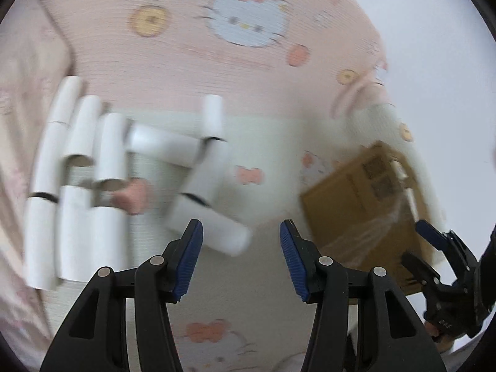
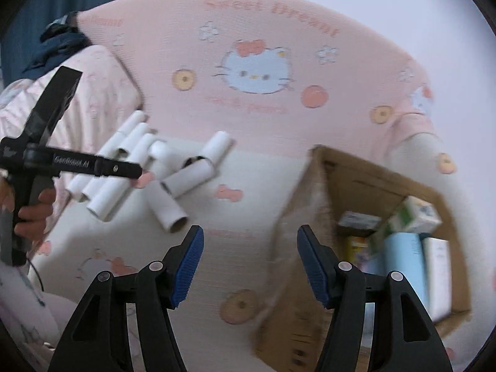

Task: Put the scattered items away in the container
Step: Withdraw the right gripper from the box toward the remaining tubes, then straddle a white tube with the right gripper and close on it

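While both the left gripper [image 1: 241, 259] and right gripper [image 2: 250, 265] hang wide open and empty, white tubes [image 2: 173, 183] clutter the bedsheet [image 2: 248, 24] beside the cardboard box [image 2: 350, 179] near its right edge.

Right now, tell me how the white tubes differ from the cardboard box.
The white tubes are small cylinders; the cardboard box is large and square-cornered. The white tubes are white and lie scattered on the bedding; the cardboard box is brown, stands open and already holds several packages. Both rest on the same bedding.

We see black plastic left gripper [image 1: 241, 257] and right gripper [image 2: 250, 262], each with ribbed blue fingers [image 1: 189, 257], silver rivets; white lettering marks the handle.
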A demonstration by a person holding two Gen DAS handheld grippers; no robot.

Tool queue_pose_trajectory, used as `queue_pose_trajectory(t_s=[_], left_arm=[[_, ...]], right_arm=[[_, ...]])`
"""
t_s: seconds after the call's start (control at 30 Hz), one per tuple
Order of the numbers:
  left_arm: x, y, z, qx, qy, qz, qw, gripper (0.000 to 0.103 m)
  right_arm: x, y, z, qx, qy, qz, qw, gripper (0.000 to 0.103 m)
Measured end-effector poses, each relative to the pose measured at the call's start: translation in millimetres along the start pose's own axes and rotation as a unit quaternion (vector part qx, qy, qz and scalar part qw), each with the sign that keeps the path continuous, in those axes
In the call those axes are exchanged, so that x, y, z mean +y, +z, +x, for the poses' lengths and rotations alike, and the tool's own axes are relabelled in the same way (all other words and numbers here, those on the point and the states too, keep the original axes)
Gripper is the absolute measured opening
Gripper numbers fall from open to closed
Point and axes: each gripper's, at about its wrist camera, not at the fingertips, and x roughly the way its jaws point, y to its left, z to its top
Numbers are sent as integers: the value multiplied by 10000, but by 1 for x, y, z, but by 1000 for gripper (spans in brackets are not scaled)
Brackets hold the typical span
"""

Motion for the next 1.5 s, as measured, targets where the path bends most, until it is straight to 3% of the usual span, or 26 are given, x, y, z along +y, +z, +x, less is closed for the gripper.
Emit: queue_pose_trajectory(t_s=[0.23, 0.4, 0.6, 0.73, 0.97, 1.03, 1.07, 1.1, 1.3, 1.4, 1.5], left_arm=[[35, -9, 8, 107, 319, -239, 9991, 56], [43, -7, 26, 204, 227, -350, 9989, 56], [43, 5, 54, 269, 272, -212, 9990, 56], [45, 12, 71, 435, 250, -171, 9986, 53], [52, 14, 93, 715, -10, -414, 9966, 27], [56, 12, 95, 701, -98, -585, 9958, 27], [57, 12, 94, 683, -118, -635, 9956, 26], [57, 10, 93, 664, -128, -650, 9956, 24], [53, 3, 92, 722, -196, -617, 9953, 23], [50, 0, 92, 779, -243, -582, 9950, 23], [44, -2, 93, 820, -237, -493, 9951, 23]], right_arm=[[53, -6, 33, -105, -236, -685, 9973, 61], [73, -14, 82, 160, 101, -615, 9979, 61], [86, -24, 129, 351, 42, -599, 9976, 61], [83, -25, 141, 396, 530, -218, 9976, 61], [72, -25, 148, 236, 1402, 719, 9872, 60], [67, -25, 148, 171, 1521, 1071, 9824, 53], [64, -25, 150, 205, 1583, 1219, 9796, 36], [62, -24, 153, 242, 1611, 1316, 9778, 26], [53, -28, 178, 835, 1767, 1697, 9659, 20], [51, -33, 180, 842, 1901, 1857, 9603, 20], [53, -34, 180, 772, 1817, 1841, 9629, 20]])
